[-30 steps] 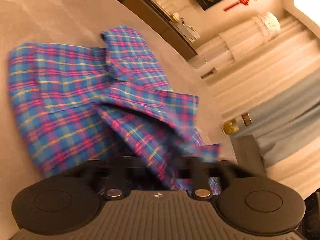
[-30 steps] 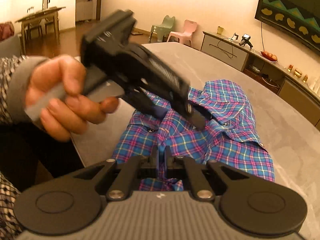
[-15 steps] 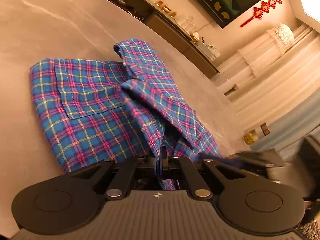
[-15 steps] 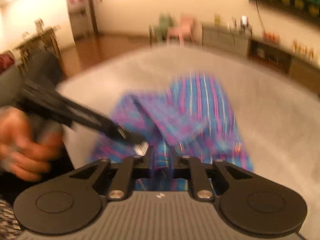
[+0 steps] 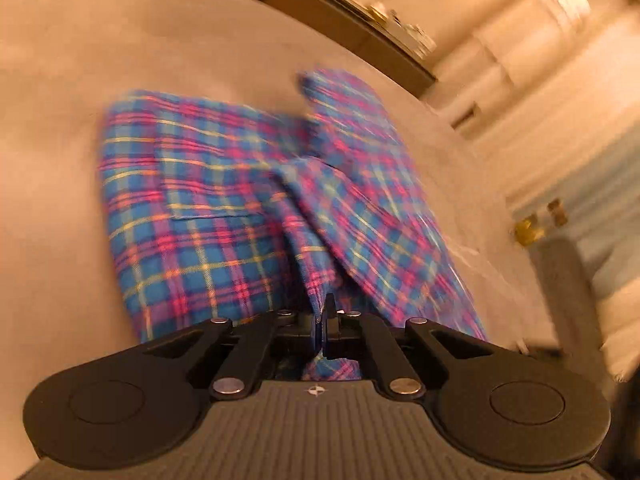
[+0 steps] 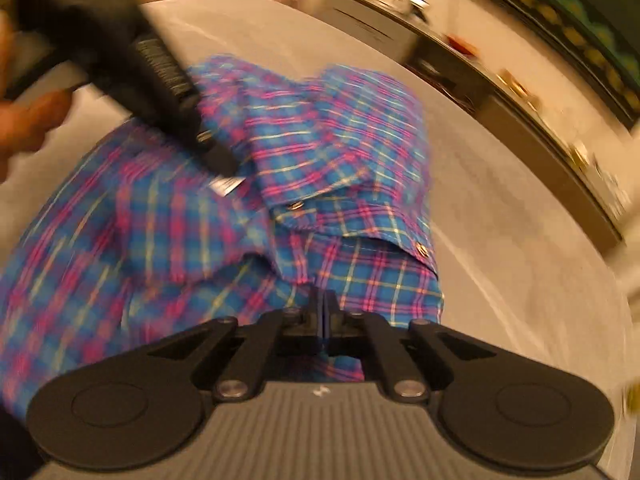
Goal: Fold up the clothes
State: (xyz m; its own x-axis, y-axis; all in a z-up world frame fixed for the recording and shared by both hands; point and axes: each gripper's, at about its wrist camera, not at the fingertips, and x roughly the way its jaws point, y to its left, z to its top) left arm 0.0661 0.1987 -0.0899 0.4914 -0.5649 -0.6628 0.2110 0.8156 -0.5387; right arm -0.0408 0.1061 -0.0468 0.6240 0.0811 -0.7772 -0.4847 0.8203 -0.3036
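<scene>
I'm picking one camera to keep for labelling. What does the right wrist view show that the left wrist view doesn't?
Only the right wrist view shows the other tongs reaching onto the plaid shirt, a hand holding them, the shirt's white label and snap buttons. Only the left wrist view shows the chest pocket and pale curtains. Both show tongs shut on the shirt, lying on the grey table, with heavy motion blur.
</scene>
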